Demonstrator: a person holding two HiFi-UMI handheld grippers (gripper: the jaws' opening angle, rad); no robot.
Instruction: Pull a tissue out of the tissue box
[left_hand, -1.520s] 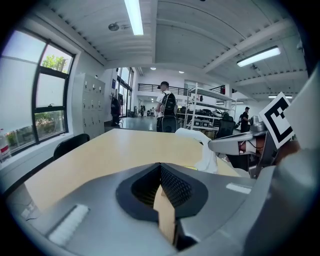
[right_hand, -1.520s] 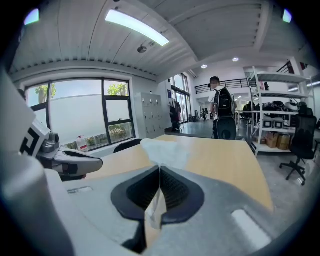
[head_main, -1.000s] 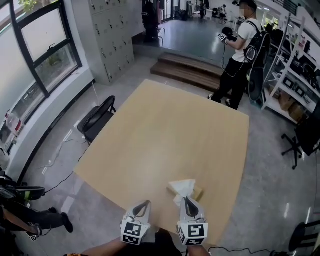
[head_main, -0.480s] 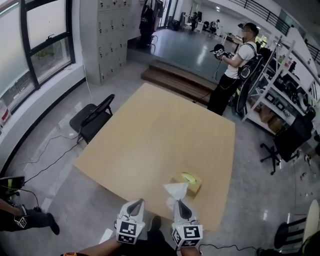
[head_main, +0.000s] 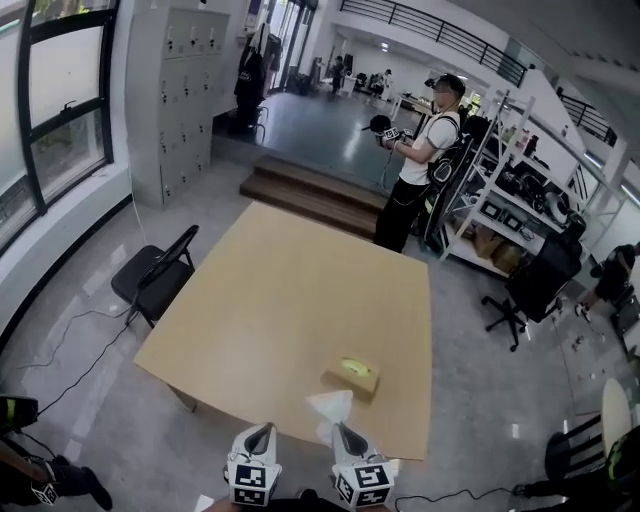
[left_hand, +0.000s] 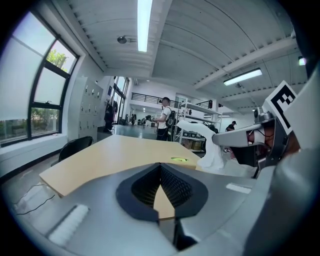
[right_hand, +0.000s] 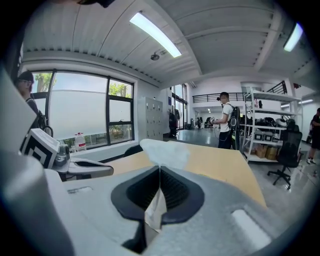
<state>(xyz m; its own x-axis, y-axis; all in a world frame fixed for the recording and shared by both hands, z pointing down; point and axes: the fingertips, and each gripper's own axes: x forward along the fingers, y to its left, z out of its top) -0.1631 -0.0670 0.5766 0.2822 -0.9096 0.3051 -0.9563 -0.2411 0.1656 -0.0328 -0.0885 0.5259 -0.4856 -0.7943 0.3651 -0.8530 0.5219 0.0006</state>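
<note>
A small tan tissue box with a green oval slot lies near the front right edge of the wooden table. It also shows low on the table in the left gripper view, tissue box. My right gripper is shut on a white tissue, held up in front of the box and apparently clear of it. The tissue sticks out beyond the jaws of the right gripper. My left gripper hovers beside it, shut with nothing in it, its tips meeting.
A person with a hand-held device stands beyond the table's far side. A black folding chair sits at the table's left. Metal shelves and an office chair stand to the right. Wooden steps lie behind.
The right gripper has drawn the tissue up and back from the box, uncovering the green slot. Both grippers have retreated towards the table's near edge, and the head view has risen.
</note>
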